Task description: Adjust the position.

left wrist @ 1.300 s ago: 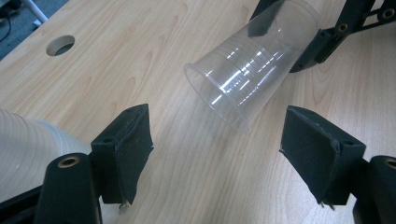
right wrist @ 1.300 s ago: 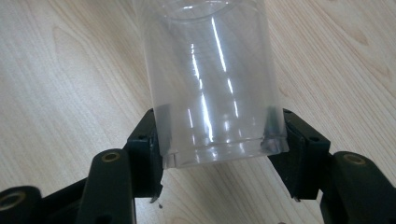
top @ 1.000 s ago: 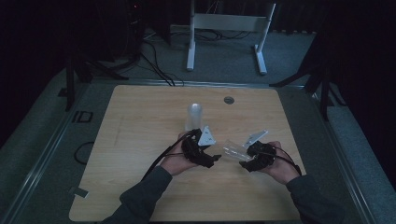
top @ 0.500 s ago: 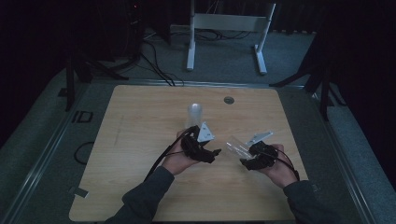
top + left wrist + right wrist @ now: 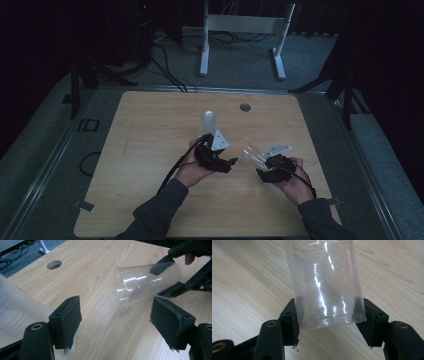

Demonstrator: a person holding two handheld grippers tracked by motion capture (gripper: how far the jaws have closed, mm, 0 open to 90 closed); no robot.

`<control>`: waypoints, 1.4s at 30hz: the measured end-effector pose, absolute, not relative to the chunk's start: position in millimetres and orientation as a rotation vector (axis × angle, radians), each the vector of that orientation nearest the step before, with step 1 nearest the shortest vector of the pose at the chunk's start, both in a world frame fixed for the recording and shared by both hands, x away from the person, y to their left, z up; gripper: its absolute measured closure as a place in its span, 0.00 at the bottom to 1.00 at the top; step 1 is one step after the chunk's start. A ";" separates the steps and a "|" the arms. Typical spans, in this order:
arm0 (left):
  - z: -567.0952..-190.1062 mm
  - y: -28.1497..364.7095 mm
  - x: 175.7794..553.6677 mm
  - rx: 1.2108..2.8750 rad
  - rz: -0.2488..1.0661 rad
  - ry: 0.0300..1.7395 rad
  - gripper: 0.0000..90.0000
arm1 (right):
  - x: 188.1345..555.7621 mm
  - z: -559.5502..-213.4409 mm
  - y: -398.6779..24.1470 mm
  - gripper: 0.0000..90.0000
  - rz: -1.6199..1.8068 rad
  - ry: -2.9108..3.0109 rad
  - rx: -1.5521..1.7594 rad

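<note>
A clear plastic cup (image 5: 253, 155) (image 5: 325, 285) hangs tilted just above the wooden table (image 5: 150, 190), its mouth turned toward my left hand. My right gripper (image 5: 265, 162) (image 5: 328, 322) is shut on the cup's base, one pad on each side. A short way from the mouth of the cup (image 5: 147, 282), my left gripper (image 5: 230, 162) (image 5: 115, 320) stands open with nothing between its pads. An upside-down stack of clear cups (image 5: 209, 122) (image 5: 17, 312) stands on the table right behind and beside the left gripper.
A round cable hole (image 5: 244, 107) (image 5: 54, 264) sits near the table's far edge. Beyond the table stands a white metal frame (image 5: 245, 25), with cables on the floor. Bare wood lies to the left and along the front.
The right gripper and its cup have shifted only a little. The left gripper has stayed where it was, still open.
</note>
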State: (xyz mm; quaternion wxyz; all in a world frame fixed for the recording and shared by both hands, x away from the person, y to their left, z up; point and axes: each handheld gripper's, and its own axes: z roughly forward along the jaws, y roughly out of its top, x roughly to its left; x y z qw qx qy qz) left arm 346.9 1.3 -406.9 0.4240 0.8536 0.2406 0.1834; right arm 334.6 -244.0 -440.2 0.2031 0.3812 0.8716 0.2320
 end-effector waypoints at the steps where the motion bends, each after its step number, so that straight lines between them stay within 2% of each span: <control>1: -407.0 1.0 346.9 2.134 0.459 0.603 0.27 | 334.2 -441.2 -243.5 0.46 0.644 2.424 1.065; 42: -408.2 -4.6 348.8 2.115 0.466 0.629 0.27 | 342.7 -447.3 -260.8 0.46 0.842 1.997 1.463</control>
